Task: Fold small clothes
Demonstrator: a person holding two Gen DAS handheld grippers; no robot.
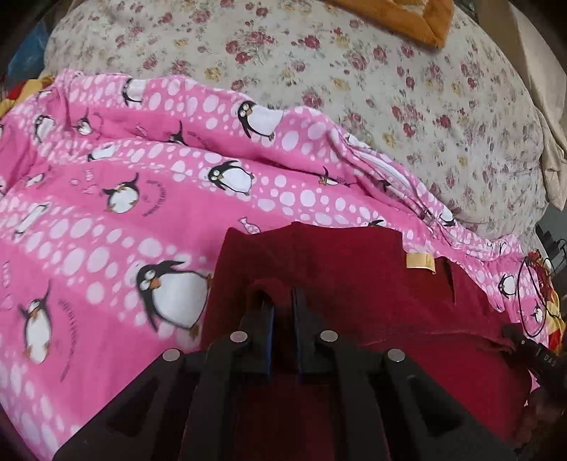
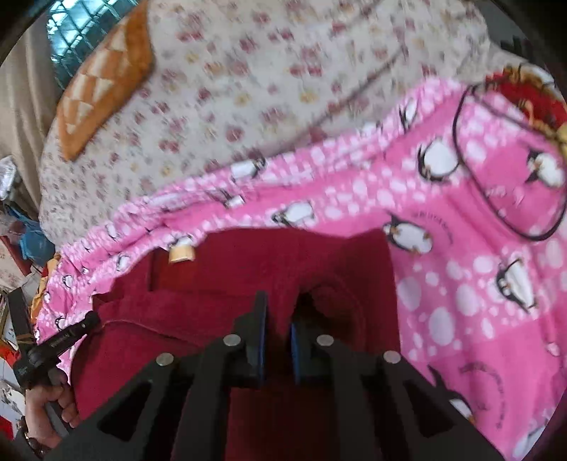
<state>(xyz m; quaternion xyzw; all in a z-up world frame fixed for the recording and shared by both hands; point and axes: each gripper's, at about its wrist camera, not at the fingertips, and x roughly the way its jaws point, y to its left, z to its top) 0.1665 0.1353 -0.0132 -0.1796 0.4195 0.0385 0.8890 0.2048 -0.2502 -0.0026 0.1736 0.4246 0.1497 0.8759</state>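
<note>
**Both tongs pinching the red garment's near edge, fold in progress**

Nearest: left tongs (image 1: 280, 301) clenched on a raised ridge of the dark red garment (image 1: 354, 269); cloth bulges over the left finger. Right tongs (image 2: 278, 312) likewise nipped onto a fold of the same garment (image 2: 230, 283), fingers nearly together.

Garment lies on the pink penguin blanket (image 1: 106, 177), its tan label (image 1: 420, 262) toward the far edge.

Judgement: mid-fold. Next move calls for lifting both pinched points together and carrying them toward the far edge, keeping the cloth taut between them.

Farther: floral quilt (image 1: 354, 88), orange cushion (image 1: 407, 21).

Unclear: the near hem is hidden under both grippers; garment type cannot be told. Right view is motion-blurred.
</note>
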